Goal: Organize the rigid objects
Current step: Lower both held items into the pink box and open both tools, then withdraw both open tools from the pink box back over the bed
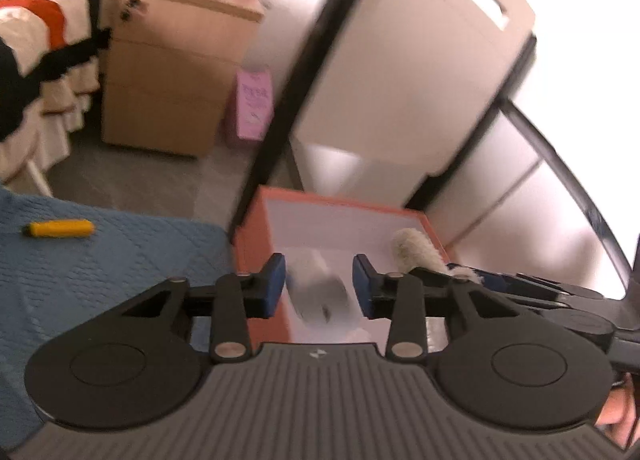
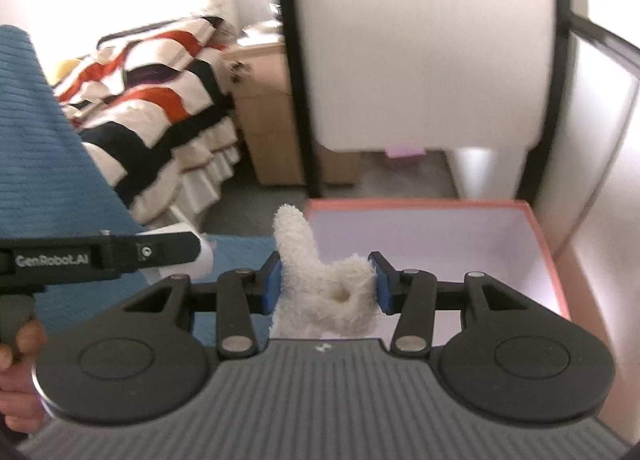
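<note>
- Left tool [image 1: 319, 285]: hovering over the near-left corner of the box [image 1: 256, 256]; fingers standing apart, with a blurred white object [image 1: 320, 292] between them. Whether it is being gripped or dropping cannot be told.
- Right tool [image 2: 325, 284]: clamping a fluffy white toy [image 2: 320, 292] over the box's near edge, not yet setting it down.
- Box: pink-rimmed, white inside, sitting at the edge of the blue worktop [image 1: 100, 260]; its visible floor is looking mostly bare.
- Yellow marker [image 1: 59, 228]: lying on the worktop, well apart from the box, still waiting.
- Progress, by judgement: midway; two items arriving, at least one remaining.
</note>
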A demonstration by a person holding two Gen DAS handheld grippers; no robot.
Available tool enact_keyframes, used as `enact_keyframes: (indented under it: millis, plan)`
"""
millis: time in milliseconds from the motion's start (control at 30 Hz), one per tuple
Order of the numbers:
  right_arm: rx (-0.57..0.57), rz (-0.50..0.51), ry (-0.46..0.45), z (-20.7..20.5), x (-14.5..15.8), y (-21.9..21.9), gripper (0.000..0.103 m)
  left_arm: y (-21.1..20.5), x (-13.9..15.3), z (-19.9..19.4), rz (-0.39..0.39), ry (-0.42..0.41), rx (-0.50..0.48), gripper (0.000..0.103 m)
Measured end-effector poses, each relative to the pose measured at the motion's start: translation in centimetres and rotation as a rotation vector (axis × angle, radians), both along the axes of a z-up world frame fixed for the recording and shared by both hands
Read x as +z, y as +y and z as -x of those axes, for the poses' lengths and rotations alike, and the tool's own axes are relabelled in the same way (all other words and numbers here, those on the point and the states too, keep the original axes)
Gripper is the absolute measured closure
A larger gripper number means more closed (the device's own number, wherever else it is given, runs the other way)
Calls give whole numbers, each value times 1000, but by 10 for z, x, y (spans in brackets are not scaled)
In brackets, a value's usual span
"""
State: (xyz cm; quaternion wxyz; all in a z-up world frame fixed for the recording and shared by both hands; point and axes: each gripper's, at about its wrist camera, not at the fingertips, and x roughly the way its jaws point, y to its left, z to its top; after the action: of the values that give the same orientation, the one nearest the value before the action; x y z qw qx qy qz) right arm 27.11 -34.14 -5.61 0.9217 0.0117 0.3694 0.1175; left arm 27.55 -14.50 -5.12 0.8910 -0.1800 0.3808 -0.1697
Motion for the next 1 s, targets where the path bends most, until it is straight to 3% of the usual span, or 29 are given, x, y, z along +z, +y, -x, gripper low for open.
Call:
enact_keyframes:
  millis: [133, 333, 533, 767, 1000]
  plan:
    - [-50, -6, 80, -9, -30, -26, 54, -31, -27, -14, -33, 38, -51, 71]
    - [-122, -33, 201, -27, -78, -51, 54, -60, -70, -21, -48, 114, -92, 71]
    - [-154, -33, 254, -31, -109, -57, 53, -55, -96, -23, -66, 156, -87, 71]
    - [-163, -41, 270, -31, -114, -60, 45, -43, -97, -26, -64, 154, -71, 71]
    - [-146, -57, 160, -16, -76, -52, 45, -23, -69, -13, -74, 83, -58, 71]
